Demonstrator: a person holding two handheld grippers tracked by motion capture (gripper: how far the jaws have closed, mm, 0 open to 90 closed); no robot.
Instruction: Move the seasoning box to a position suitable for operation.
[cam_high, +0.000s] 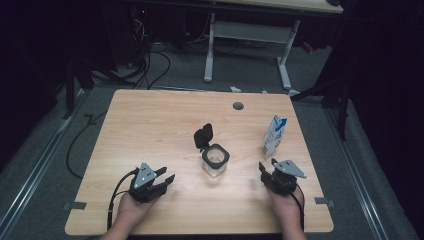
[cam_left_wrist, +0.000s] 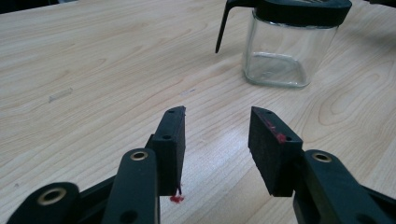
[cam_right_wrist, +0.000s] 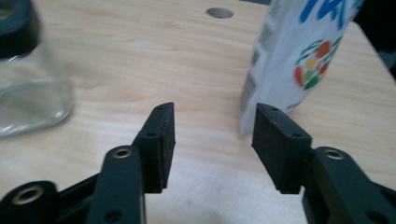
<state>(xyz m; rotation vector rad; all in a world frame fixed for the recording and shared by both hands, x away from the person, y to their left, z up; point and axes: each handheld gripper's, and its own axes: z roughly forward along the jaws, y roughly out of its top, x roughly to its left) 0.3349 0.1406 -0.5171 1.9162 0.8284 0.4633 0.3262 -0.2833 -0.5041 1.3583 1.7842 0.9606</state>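
The setting is a laboratory-type recording space. A plain wooden table (cam_high: 165, 120) with a cable grommet hole (cam_high: 238, 106) stands on grey carpet (cam_high: 45, 150). Black cables (cam_high: 150, 70) run loose across the floor behind it. A second bench on a white metal frame (cam_high: 247, 47) stands farther back. The surroundings are dark, with black curtains (cam_high: 380, 75) enclosing the lit work area on both sides.

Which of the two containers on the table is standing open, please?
The glass jar at the table's centre: its black hinged lid is flipped up, whereas the white-and-blue carton looks closed.
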